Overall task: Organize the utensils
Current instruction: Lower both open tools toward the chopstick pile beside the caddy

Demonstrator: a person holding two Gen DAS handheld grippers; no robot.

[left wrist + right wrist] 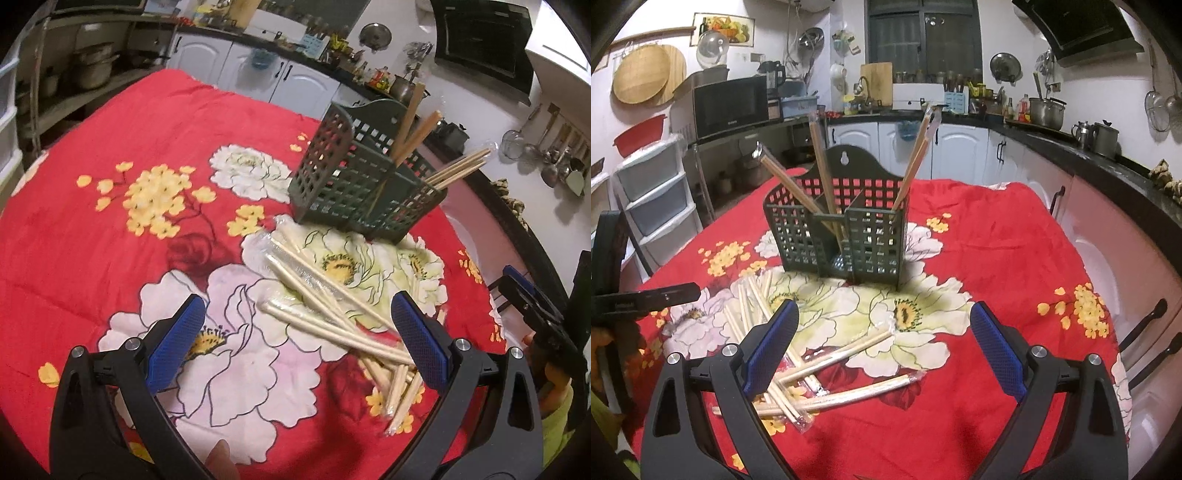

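Both grippers, left and right, hung wide open and empty; the wrapped chopsticks lay crosswise between the right jaws.

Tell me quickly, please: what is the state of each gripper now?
Left gripper: open, holding nothing, above the wrapped chopsticks.
Right gripper: open, holding nothing, facing the green basket.

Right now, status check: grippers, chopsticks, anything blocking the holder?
Left gripper open, right gripper open, both empty. Wrapped chopsticks piled on cloth; some already standing in green holder. Path to holder clear.
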